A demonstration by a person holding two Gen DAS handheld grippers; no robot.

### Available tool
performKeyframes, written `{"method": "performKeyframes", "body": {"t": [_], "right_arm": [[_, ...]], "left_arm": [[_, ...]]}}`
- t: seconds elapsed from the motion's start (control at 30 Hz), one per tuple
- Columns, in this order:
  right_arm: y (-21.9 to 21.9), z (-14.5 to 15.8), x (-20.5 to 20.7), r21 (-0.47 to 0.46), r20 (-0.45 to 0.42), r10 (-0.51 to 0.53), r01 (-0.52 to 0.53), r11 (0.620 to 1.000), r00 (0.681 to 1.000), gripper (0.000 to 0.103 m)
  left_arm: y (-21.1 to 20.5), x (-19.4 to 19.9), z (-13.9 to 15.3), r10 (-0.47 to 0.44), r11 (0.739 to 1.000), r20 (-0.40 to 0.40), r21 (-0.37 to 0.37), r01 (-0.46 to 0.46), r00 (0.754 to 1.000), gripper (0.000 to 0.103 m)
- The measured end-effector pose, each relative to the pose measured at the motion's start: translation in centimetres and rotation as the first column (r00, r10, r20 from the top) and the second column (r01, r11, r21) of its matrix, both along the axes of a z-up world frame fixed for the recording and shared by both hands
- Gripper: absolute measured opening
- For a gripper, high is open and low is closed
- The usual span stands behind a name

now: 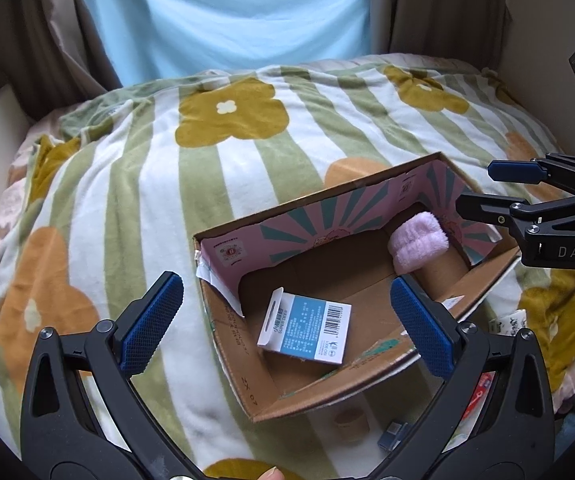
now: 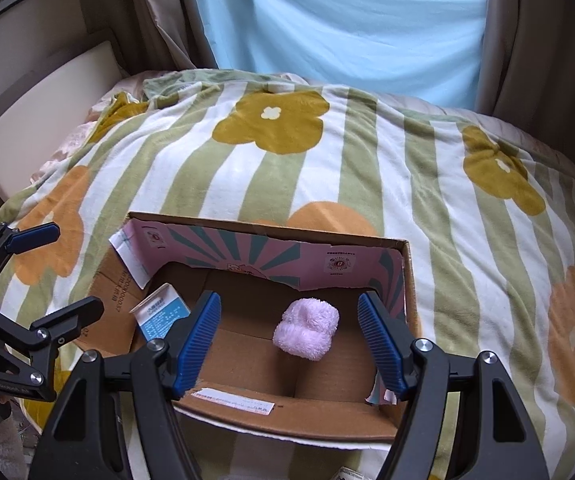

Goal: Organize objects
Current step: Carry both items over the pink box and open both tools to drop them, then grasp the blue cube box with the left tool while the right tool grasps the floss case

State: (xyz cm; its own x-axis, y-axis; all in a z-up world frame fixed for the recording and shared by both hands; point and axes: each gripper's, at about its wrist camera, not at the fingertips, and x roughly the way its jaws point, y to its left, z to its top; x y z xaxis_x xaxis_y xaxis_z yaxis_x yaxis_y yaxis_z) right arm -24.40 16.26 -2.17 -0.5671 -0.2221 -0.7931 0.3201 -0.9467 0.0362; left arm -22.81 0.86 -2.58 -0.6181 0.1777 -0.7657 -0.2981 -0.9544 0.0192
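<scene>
Cardboard box (image 1: 247, 392) near wall cut off; packet (image 2: 163, 316) half-hidden (right view).

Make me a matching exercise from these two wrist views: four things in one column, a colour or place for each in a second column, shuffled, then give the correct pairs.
Things:
1. fluffy roll
2. small packet
3. cardboard box
4. tape roll

Descriptions:
A. lies on the blanket, outside the box near its front wall
B. pale pink, inside the box at its right end
C. blue and white with a barcode, flat on the box floor
D. open-topped, pink printed flaps folded inward

Pairs: 1-B, 2-C, 3-D, 4-A
</scene>
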Motion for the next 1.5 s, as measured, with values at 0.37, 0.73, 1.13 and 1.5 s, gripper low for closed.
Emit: {"method": "performKeyframes", "body": {"t": [0.37, 0.73, 1.13, 1.5], "right_arm": [[3.6, 3.8, 8.0, 0.029, -0.092, 0.048, -0.046, 0.999, 0.995, 0.067], [6.2, 1.7, 16.1, 0.08, -0.11, 0.101, -0.093, 0.992, 0.989, 0.067], [5.1, -6.8, 18.8, 0.133, 0.028, 0.156, -0.159, 0.978, 0.987, 0.077], [1.9, -12.9, 19.8, 0.164, 0.142, 0.172, -0.195, 0.967, 0.975, 0.102]], "left_arm": [[-1.1, 7.8, 4.7, -0.017, 1.0, -0.119, 0.009, 0.018, 0.993, 0.103], [0.9, 14.7, 2.5, -0.137, 0.991, -0.095, -0.023, 0.135, 0.986, 0.103], [4.8, 17.6, -8.2, -0.274, 0.959, 0.077, -0.051, 0.278, 0.959, 0.103], [5.3, 16.5, -11.7, -0.278, 0.958, 0.102, -0.037, 0.283, 0.955, 0.103]]}}
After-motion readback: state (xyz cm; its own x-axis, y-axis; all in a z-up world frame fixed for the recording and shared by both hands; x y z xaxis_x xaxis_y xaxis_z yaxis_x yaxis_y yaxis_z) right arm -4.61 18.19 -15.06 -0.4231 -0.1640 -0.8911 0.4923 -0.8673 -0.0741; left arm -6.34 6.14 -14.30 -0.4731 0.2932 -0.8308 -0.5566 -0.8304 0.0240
